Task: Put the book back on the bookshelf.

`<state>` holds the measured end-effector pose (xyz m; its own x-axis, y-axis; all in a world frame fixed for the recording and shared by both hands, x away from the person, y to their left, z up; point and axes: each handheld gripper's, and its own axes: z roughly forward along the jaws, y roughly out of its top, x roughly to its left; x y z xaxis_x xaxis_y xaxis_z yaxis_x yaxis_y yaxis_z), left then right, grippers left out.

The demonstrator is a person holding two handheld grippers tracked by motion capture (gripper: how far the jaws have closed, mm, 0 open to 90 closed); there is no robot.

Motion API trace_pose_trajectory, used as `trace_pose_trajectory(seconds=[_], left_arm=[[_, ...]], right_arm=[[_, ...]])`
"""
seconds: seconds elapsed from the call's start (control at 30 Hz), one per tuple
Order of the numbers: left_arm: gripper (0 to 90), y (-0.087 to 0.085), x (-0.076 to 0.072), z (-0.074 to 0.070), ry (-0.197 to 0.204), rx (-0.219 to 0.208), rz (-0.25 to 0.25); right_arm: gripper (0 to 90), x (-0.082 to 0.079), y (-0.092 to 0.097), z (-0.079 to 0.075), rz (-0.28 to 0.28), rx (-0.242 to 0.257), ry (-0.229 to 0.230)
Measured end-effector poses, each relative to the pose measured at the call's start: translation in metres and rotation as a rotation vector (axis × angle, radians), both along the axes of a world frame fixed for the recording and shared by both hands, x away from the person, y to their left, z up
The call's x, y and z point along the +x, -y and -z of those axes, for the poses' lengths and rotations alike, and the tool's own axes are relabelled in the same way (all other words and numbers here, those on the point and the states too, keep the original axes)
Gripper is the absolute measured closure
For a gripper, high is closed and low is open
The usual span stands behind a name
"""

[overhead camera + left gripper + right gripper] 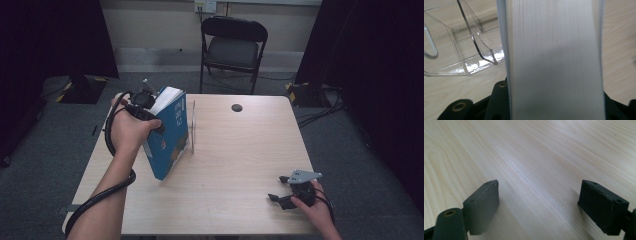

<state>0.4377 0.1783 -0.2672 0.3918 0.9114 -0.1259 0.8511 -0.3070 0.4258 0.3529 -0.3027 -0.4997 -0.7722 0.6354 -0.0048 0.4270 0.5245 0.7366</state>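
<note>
While the right gripper (280,189) rests wide open and empty on the table (240,150) near the person, the left gripper (150,117) clamps the blue book (170,132), tilted just beside the clear stand (461,50); slotting it in remains

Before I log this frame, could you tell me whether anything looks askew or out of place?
Only the blue book: it tilts on a lower corner, held by the left claw beside the clear acrylic stand, not upright in it.
</note>
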Motion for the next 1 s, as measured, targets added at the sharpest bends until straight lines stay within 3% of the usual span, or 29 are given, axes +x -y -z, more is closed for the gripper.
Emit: trace_pose_trajectory(seconds=[0.13,0.6,1.0], left_arm=[[62.1,0.003,0.001,0.0,0.0,0.019,0.006],[62.1,0.009,0.01,0.004,0.013,0.004,-0.051],[62.1,0.018,0.016,0.004,0.02,0.013,-0.054]], right_arm=[[15.9,0.0,0.0,0.0,0.0,0.001,-0.001],[15.9,0.0,0.0,0.0,-0.001,0.0,0.0],[15.9,0.0,0.0,0.0,0.0,0.0,0.001]])
